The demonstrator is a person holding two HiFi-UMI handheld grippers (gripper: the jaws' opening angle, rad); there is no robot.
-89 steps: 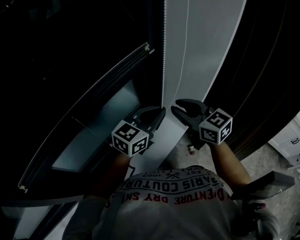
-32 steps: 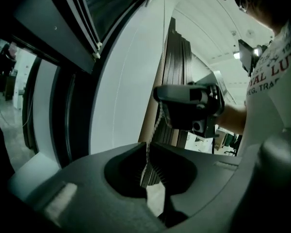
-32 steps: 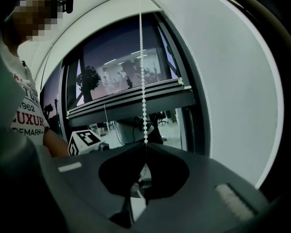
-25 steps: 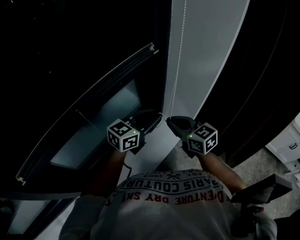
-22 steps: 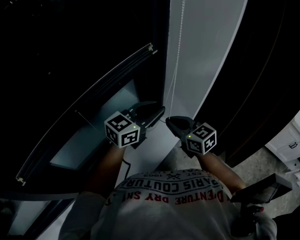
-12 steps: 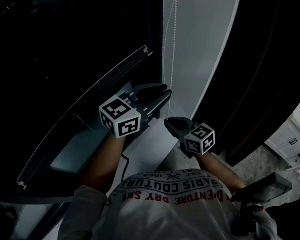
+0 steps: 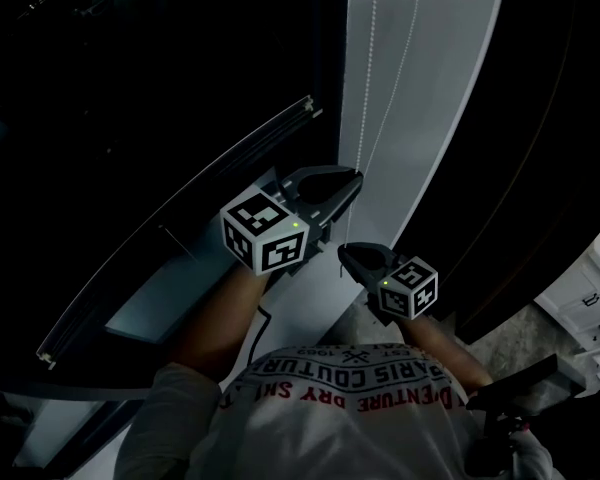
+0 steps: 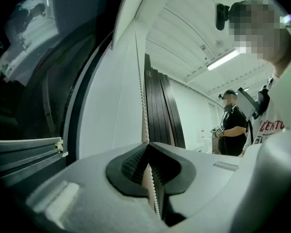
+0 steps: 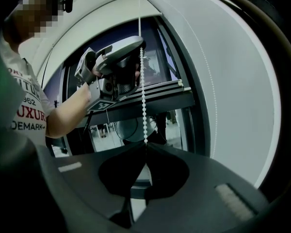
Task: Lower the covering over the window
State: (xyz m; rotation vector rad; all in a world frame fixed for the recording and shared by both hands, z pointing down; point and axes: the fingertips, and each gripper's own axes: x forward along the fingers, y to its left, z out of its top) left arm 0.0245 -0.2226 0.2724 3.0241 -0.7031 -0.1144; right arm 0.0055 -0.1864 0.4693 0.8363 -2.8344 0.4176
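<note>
A white roller shade [image 7: 420, 88] hangs beside the dark window glass [image 7: 130, 88]. Its white bead chain [image 7: 372, 98] runs down in front of it. My left gripper [image 7: 352, 184] is the upper one; its jaws are closing to a pinch on the bead chain [image 8: 141, 96], which passes between the pads of that left gripper [image 8: 147, 148]. Just below, my right gripper [image 7: 346, 255] is shut on the same bead chain [image 9: 143, 96], which enters the tips of this right gripper [image 9: 145, 146]. In the right gripper view the left gripper [image 9: 114, 67] shows above, on the chain.
An aluminium window rail [image 7: 180, 223] slants across the left. Dark upright panels [image 8: 160, 110] stand right of the shade. A white drawer unit [image 7: 592, 298] sits at the right edge. Another person [image 8: 231, 125] stands far off in the room.
My left gripper, open beside the right one a second ago, has risen along the chain and closed on it higher up. The right gripper has stayed shut and sunk slightly.
</note>
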